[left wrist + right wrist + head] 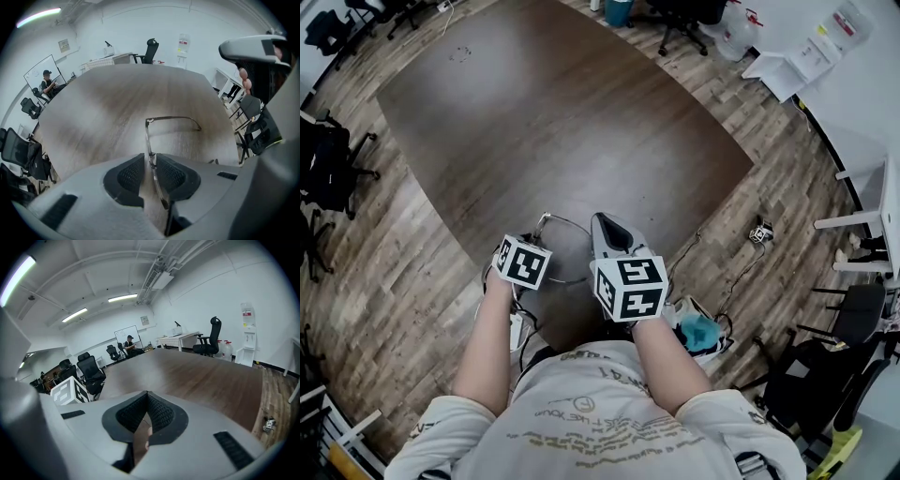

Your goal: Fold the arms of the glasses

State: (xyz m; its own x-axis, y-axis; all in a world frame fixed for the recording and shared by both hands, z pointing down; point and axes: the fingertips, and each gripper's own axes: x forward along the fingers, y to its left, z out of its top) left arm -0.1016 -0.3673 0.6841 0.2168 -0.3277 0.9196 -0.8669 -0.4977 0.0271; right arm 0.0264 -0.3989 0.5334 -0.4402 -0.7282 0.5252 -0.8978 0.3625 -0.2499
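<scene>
glasses (149, 138) are pinched by the front rim between the jaws of the left hand-held gripper (151, 171), over the tabletop (108, 98). beyond the jaws one open arm (176, 118) is stretched rightward, toward the empty right hand-held gripper (146, 414), pressed shut, judged the nearer for folding it.

Left gripper (151, 158) – pale grey moulded shell, broad and smooth. Black pads (130, 176) with fine mesh texture, set in dark curved surround. Dark slot (60, 206) recessed in shell.
Right gripper (146, 399) – same grey shell, same black mesh pads, dark recessed slot on each side.
White cube with black square markers on each gripper: left cube (523, 263), right cube (630, 288).
Person wears light short-sleeved T-shirt (600, 417), faded grey and yellowish print across it.
</scene>
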